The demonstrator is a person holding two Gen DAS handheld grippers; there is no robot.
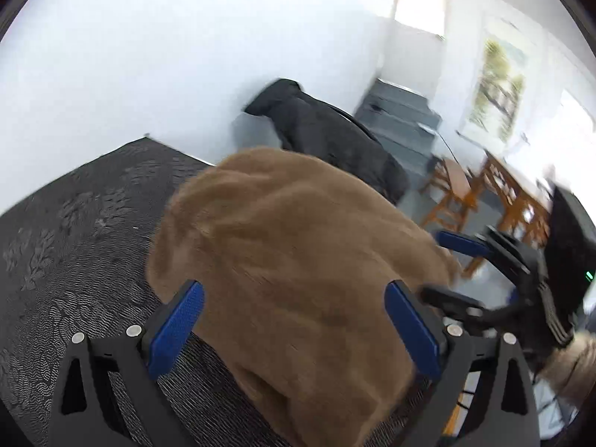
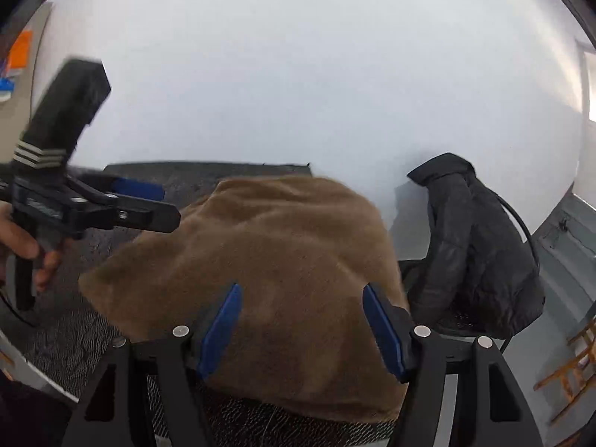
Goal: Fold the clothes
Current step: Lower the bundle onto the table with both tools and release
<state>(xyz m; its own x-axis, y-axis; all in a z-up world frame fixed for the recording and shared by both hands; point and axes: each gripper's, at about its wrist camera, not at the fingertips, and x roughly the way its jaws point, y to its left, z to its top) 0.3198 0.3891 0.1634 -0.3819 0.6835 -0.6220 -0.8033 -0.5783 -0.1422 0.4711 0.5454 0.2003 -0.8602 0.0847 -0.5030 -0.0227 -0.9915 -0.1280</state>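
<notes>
1. Left hand-held gripper (image 1: pixel 294 320): blue pads spread wide over the near part of the brown garment (image 1: pixel 298 260), with nothing pinched between them.
2. Right hand-held gripper (image 2: pixel 301 326): jaws equally wide, straddling the garment's near right part and holding nothing.
3. The brown garment is a soft, fuzzy bundle lying on the dark patterned worktop (image 1: pixel 74 223). It looks compact and rounded; whether that is a finished fold or a loose heap cannot be told. Its edges are blurred.
4. Judgement: this fits either a pair of grippers closing in to take an edge or a pair just let go after laying a fold over.
5. Handling note: the pile is thick and will slip, so any pinch should take a single layer at a corner, with both sides level to keep the crease straight.
6. Beyond it, a black jacket (image 2: pixel 480 249) hangs over a seat by the white wall, clear of the brown garment.
</notes>
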